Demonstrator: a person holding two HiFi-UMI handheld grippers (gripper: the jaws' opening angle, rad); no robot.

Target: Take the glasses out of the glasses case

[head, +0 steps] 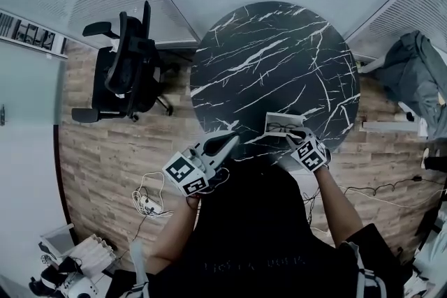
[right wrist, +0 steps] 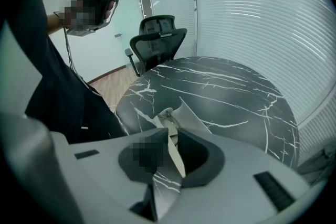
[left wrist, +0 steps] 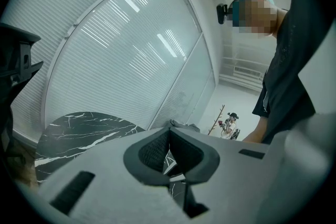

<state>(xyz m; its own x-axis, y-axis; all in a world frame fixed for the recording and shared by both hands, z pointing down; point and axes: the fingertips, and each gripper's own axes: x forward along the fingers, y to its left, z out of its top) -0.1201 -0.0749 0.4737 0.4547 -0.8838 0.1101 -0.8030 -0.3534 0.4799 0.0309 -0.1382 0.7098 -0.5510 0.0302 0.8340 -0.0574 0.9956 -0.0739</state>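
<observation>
The round black marble surface (head: 272, 59) had open room across its middle and far side. An office chair (head: 129, 66) stood off its left edge on the wooden floor (head: 105, 157). The glasses case (head: 271, 118) sat open at the near edge, with the glasses (head: 283, 127) lying inside it. The right gripper (head: 293, 137) had its fingers clamped on the case's thin wall. The left gripper (head: 229, 142) hung at the near rim, left of the case, its fingers together on nothing.
</observation>
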